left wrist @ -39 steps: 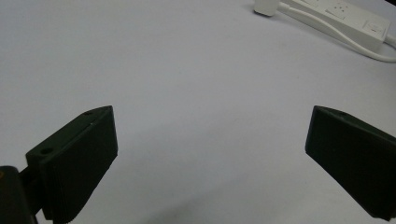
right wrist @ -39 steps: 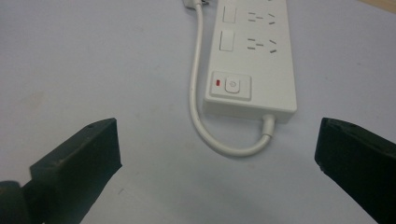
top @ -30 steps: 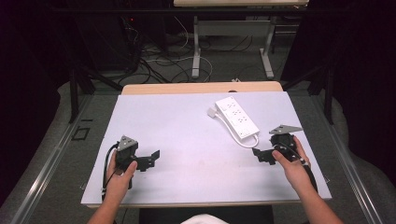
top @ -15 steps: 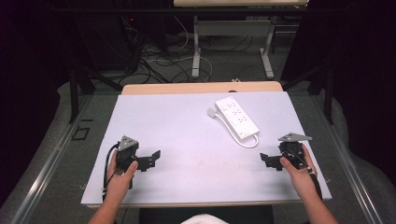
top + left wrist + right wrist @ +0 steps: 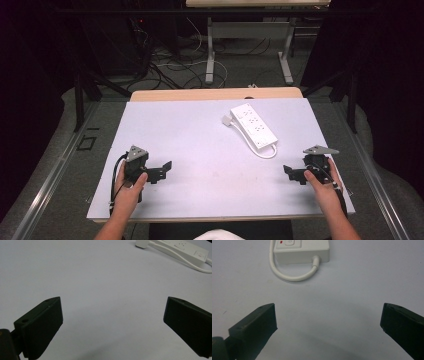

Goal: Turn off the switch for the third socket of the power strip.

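On the left of the table (image 5: 190,130), the left gripper (image 5: 161,171) is held low near the front edge, its fingers (image 5: 41,323) spread wide with nothing between them. Farther back and right of the middle, a white power strip (image 5: 254,128) lies flat at a slant, its cord (image 5: 292,275) looped at the near end beside the switch. At the right edge, the right gripper (image 5: 294,174) is likewise held apart from the strip, its fingers (image 5: 255,323) parted and empty. The step in hand is judged to be the approach, with no grasp begun. For the next move, the right gripper would need to be carried forward to the strip's near end and its fingers closed across the body.
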### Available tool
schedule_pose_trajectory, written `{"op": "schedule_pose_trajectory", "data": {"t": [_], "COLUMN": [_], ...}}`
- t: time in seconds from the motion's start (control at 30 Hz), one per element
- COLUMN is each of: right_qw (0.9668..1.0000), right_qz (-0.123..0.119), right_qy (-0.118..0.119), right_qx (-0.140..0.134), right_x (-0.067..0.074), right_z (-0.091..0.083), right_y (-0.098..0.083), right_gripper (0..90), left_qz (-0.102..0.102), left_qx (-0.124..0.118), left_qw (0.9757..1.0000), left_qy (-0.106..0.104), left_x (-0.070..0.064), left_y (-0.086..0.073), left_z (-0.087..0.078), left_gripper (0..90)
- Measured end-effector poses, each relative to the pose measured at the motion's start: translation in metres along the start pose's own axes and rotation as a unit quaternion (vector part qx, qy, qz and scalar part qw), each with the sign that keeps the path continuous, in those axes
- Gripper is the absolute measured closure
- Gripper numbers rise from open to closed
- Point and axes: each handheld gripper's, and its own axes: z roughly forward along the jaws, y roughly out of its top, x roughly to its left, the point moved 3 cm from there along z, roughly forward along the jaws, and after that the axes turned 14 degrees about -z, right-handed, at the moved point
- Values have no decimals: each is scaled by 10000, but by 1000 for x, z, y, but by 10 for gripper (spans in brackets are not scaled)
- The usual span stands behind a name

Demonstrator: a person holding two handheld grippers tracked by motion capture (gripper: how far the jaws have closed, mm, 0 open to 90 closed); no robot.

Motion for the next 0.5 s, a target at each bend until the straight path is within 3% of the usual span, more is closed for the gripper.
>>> {"op": "schedule_pose_trajectory", "data": {"t": [0.5], "right_qw": [10000], "right_qz": [-46], "right_qy": [-27], "right_qx": [1], "right_x": [0], "right_z": [1], "right_y": [0], "right_gripper": [4], "left_qz": [-24], "left_qx": [-9], "left_qw": [10000], "left_qy": [-20], "left_x": [0], "left_y": [0], "left_z": [0], "left_gripper": [23]}}
